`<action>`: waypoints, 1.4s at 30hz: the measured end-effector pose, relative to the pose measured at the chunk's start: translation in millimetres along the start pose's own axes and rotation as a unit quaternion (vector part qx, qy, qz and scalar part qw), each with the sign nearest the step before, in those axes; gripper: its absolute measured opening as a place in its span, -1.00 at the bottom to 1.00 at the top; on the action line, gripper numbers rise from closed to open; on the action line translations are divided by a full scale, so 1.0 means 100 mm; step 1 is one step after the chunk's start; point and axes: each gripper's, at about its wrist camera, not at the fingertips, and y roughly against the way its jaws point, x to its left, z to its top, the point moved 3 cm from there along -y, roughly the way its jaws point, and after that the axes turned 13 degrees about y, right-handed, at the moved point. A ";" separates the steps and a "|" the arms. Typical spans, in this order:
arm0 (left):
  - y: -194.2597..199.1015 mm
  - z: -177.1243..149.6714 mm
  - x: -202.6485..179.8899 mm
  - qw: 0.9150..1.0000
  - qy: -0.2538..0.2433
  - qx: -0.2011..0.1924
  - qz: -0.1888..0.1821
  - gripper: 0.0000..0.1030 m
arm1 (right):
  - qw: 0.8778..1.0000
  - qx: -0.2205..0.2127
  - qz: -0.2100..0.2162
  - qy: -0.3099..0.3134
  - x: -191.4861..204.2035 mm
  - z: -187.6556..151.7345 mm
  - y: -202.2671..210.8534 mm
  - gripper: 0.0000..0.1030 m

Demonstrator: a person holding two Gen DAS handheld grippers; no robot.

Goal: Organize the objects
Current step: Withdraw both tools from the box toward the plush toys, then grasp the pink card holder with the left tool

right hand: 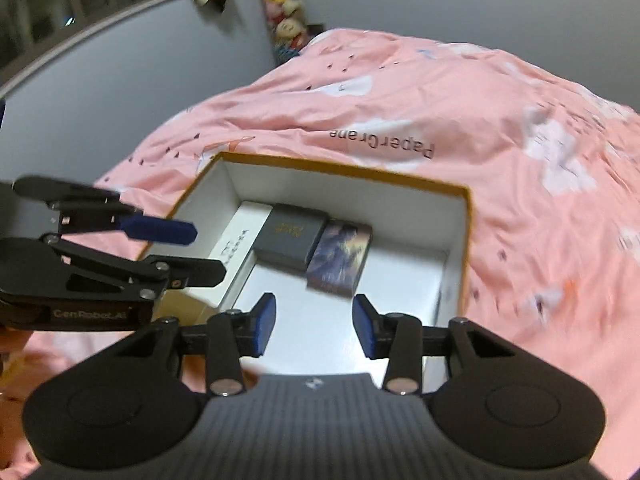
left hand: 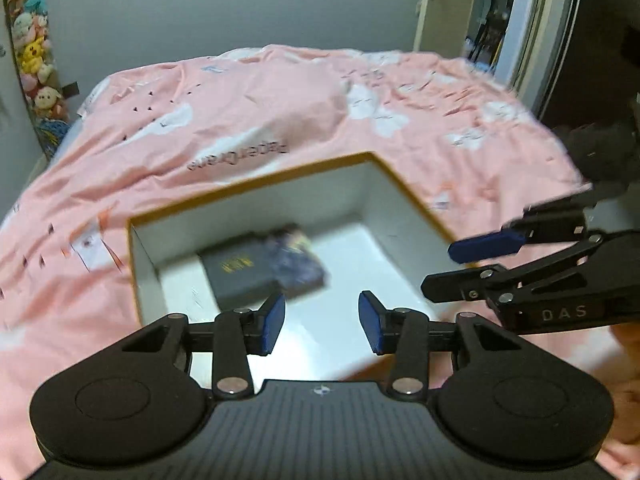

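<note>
Both grippers hover over an open white cardboard box with a mustard-yellow rim [right hand: 344,170], which sits on a bed under a pink duvet with white cloud prints [right hand: 500,128]. In the right wrist view the box fills the centre of the frame; inside it, toward the upper left, three things lie side by side, touching or nearly so: a long white carton with dark lettering [right hand: 236,248] against the left wall, a dark grey flat box with gold print [right hand: 290,240] in the middle, and a small box with a purple-blue picture [right hand: 340,258] to its right. The right part of the box floor looks bare. The right gripper [right hand: 314,326] at lower centre has its jaws partly apart with nothing between them. The left gripper [left hand: 322,322] at lower centre of its own view is the same: jaws partly apart, empty, above the near part of the box; this view is blurred, so the contents read only as dark shapes. Each gripper shows in the other's view from the side. Nothing loose shows on the duvet in either frame, so the next object cannot be named. Judgement: items are placed and both hands are clear; to do this well, keep jaws empty and above the rim so the row is not nudged, and put any further item on the bare floor on the right, beside the picture box.
</note>
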 end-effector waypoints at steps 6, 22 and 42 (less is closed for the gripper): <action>0.15 -0.65 -0.24 0.997 0.030 0.052 -0.047 -0.14 | 0.996 0.032 -0.012 -0.085 0.15 -0.76 0.28 -0.14; 0.12 -1.81 -0.63 0.957 0.027 0.276 -0.086 -0.41 | 0.975 0.195 0.035 -0.100 0.74 -2.07 0.54 -0.16; 0.07 -1.12 -0.73 0.980 0.021 0.146 -0.130 -0.42 | 0.980 0.088 -0.041 -0.175 0.03 -1.77 0.46 -0.15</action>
